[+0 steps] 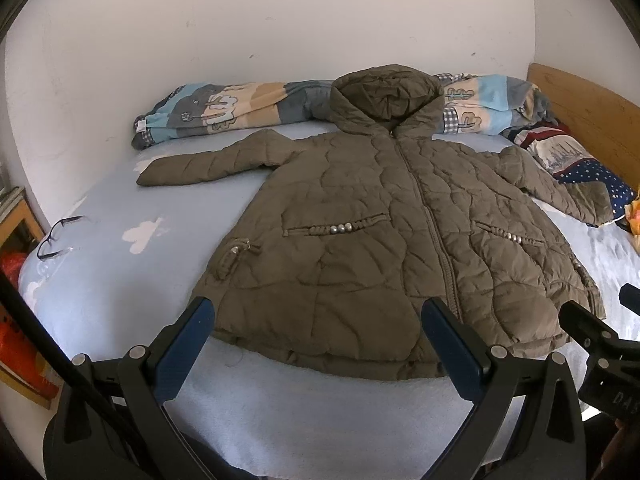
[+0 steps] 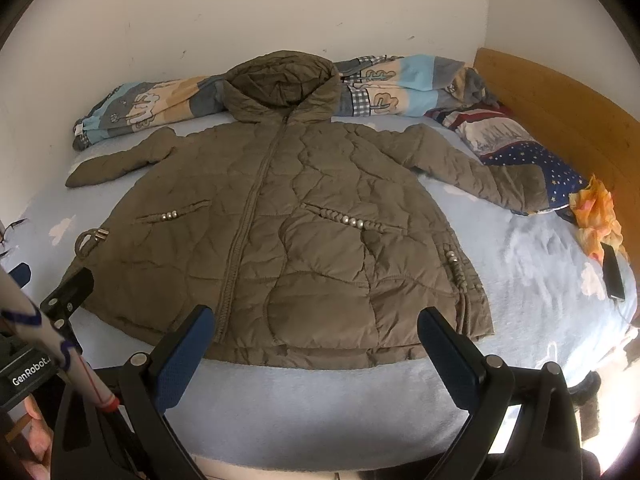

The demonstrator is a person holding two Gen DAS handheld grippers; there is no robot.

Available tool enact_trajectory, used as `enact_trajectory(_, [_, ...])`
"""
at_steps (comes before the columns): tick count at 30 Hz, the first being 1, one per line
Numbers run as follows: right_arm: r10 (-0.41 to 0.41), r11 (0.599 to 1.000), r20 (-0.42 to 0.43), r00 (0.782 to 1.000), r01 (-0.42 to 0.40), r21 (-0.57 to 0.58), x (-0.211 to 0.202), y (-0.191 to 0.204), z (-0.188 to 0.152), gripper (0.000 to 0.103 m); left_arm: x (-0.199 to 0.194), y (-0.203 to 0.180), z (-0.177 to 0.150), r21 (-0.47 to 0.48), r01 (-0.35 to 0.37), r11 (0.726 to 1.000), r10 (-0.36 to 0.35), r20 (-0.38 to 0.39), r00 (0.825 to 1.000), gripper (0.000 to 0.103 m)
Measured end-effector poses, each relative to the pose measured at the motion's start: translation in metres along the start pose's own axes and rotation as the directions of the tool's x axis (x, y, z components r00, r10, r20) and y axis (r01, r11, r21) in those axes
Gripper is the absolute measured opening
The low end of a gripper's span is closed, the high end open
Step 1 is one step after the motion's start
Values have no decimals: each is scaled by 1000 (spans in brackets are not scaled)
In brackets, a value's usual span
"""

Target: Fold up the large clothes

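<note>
An olive quilted hooded jacket point(image 1: 380, 232) lies spread flat, front up and zipped, on a light blue bed point(image 1: 120, 264), with both sleeves out to the sides and the hood toward the wall. It also shows in the right wrist view point(image 2: 288, 220). My left gripper point(image 1: 316, 320) is open and empty, hovering just short of the jacket's bottom hem. My right gripper point(image 2: 316, 328) is open and empty at the hem too. Part of the right gripper shows at the right edge of the left wrist view point(image 1: 600, 340).
A rolled patterned quilt point(image 1: 240, 112) lies along the wall behind the hood. Patterned pillows point(image 2: 520, 148) and a wooden headboard point(image 2: 560, 100) are on the right. Glasses point(image 1: 60, 236) lie at the bed's left edge. An orange cloth point(image 2: 596, 216) and a phone point(image 2: 614, 276) lie at right.
</note>
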State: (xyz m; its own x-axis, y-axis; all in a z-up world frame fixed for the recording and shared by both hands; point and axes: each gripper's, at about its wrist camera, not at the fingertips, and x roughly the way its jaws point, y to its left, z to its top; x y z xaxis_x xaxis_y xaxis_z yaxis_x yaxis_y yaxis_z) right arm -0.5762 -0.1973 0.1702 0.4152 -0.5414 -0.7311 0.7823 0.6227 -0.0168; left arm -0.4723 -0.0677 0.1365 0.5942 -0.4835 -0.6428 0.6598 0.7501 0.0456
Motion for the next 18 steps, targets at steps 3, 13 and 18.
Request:
enact_trajectory(3, [-3,1000,-2,1000,3,6,1,0,1,103,0,0,0,-3,2,1000,-2,-4,1000,103])
enact_trajectory(13, [-14,1000,-11,1000,14,1,4,0,-2,103,5,-4,2,-4,8,1000,-8,-17,1000,103])
enact_trajectory(18, [-18,999,-30,999,19,27,11,-13,-2,103,14,-9,29,12,12,1000,-12,26,1000,103])
